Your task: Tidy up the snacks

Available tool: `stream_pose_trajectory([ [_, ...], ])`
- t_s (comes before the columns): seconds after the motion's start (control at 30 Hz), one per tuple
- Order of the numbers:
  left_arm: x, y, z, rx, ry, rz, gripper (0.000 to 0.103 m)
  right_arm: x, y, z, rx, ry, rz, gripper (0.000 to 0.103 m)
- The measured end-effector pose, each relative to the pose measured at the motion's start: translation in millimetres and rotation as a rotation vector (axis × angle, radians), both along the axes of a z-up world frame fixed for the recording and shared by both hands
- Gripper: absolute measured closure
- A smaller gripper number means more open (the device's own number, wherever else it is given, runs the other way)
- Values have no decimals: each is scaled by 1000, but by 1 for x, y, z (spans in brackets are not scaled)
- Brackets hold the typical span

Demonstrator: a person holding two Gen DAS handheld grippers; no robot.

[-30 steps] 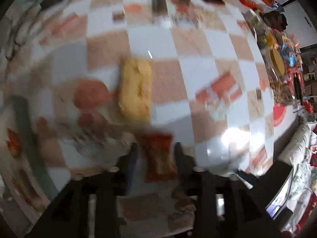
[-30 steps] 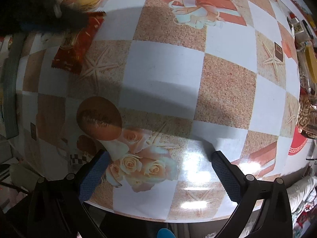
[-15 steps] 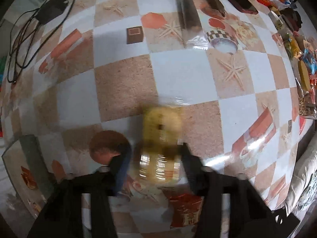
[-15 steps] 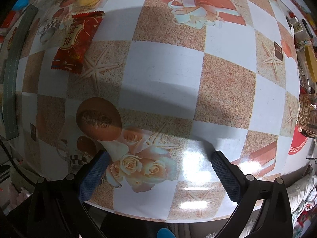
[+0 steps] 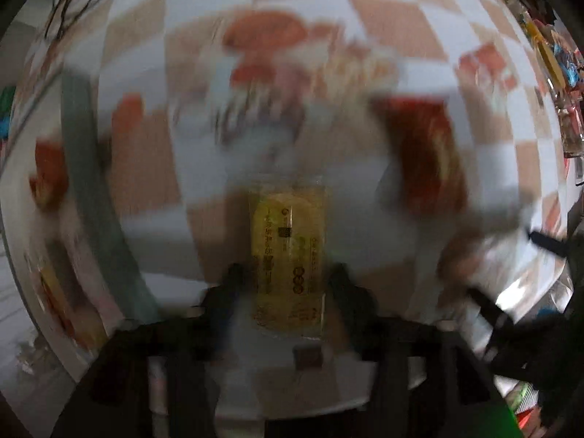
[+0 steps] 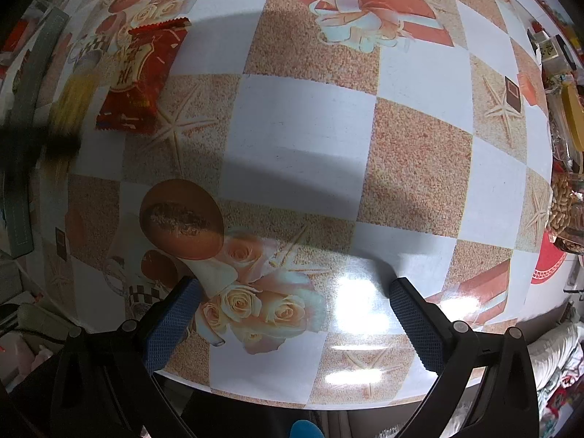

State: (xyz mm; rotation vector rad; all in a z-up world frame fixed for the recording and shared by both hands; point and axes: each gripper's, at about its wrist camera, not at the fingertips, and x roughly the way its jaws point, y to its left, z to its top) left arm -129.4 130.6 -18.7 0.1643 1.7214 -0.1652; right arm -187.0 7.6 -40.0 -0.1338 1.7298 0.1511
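Yellow and see-through, a snack packet (image 5: 288,255) sits pinched between the two dark fingers of the left gripper (image 5: 286,281), above the checked tablecloth (image 6: 299,124), in a left wrist view smeared by blur. A red snack packet (image 6: 140,76) lies flat on the cloth just beside it, near the table's left edge and a grey strip (image 6: 22,116). The right gripper (image 6: 292,314) hangs spread wide with nothing between its blue pads (image 6: 416,328), over the printed roses near the table's front edge.
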Motion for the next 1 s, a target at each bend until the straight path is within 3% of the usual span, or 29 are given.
stream_pose_trajectory([
  [0.17, -14, 12, -6, 2, 18, 22, 22, -3, 0, 2, 2, -16, -1, 0],
  [0.33, -12, 57, -4, 0, -13, 20, 11, -9, -2, 6, 6, -48, -2, 0],
  [0.43, -21, 84, -5, -6, -27, 5, 11, -12, -2, 7, 6, -56, -3, 0],
  [0.7, -44, 103, -3, -13, -49, -22, 9, -15, -1, 8, 3, -49, -3, 0],
  [0.83, -49, 93, -15, -8, -30, -64, 0, -11, 0, 7, 1, -36, -2, 0],
  [0.9, -43, 64, -28, 2, -18, -64, 0, -8, 1, 6, -1, -27, -1, 0],
  [1.0, -43, 65, -32, 0, -8, -47, 0, -4, 2, 5, -4, -12, -1, 0],
])
